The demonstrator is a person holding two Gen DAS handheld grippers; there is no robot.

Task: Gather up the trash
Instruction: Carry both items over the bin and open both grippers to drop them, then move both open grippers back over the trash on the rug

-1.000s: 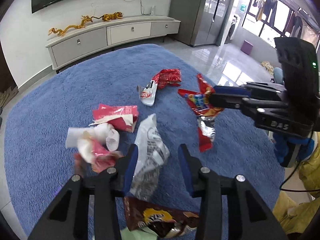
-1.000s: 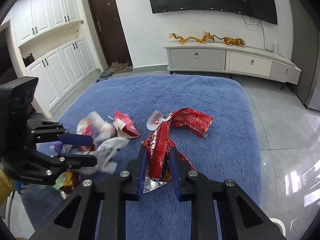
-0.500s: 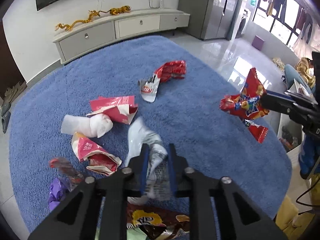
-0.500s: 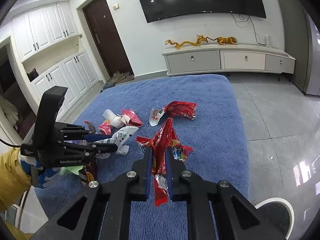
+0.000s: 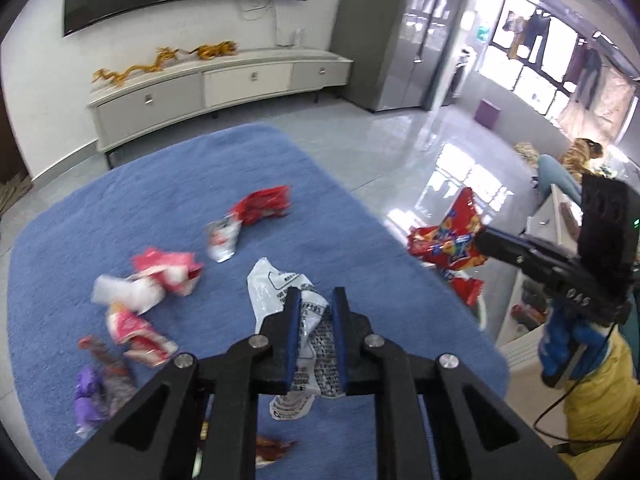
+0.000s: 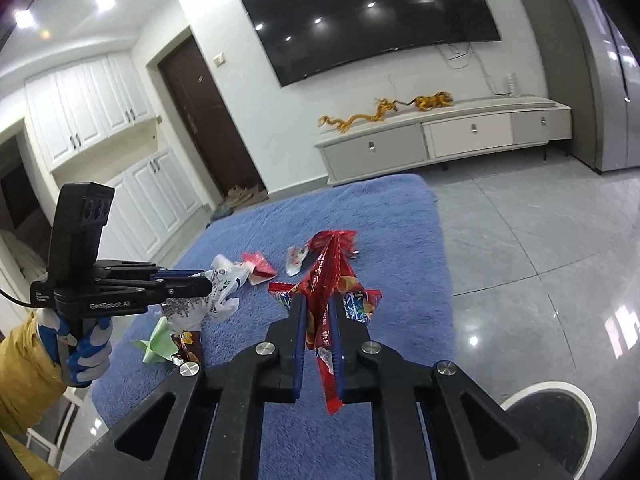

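Observation:
My left gripper (image 5: 315, 298) is shut on a crumpled white wrapper (image 5: 276, 292) with black print, lifted above the blue rug (image 5: 80, 220). My right gripper (image 6: 319, 304) is shut on a red snack wrapper (image 6: 326, 276) that hangs between its pads above the rug (image 6: 400, 232). In the left wrist view the right gripper (image 5: 480, 240) holds that red wrapper (image 5: 448, 240) at the right, past the rug's edge. In the right wrist view the left gripper (image 6: 204, 282) carries the white wrapper (image 6: 220, 292) at the left.
Several wrappers lie on the rug: a red one (image 5: 262, 208), a red-and-white pair (image 5: 160, 280), a purple one (image 5: 88, 392), a green paper (image 6: 158, 340). A round white-rimmed bin (image 6: 552, 416) stands at the lower right. A TV cabinet (image 6: 440, 136) lines the far wall.
Both grippers closed on their wrappers and lifted them off the rug. The right gripper carried the red wrapper out past the rug's right edge; the left rose with the white wrapper.

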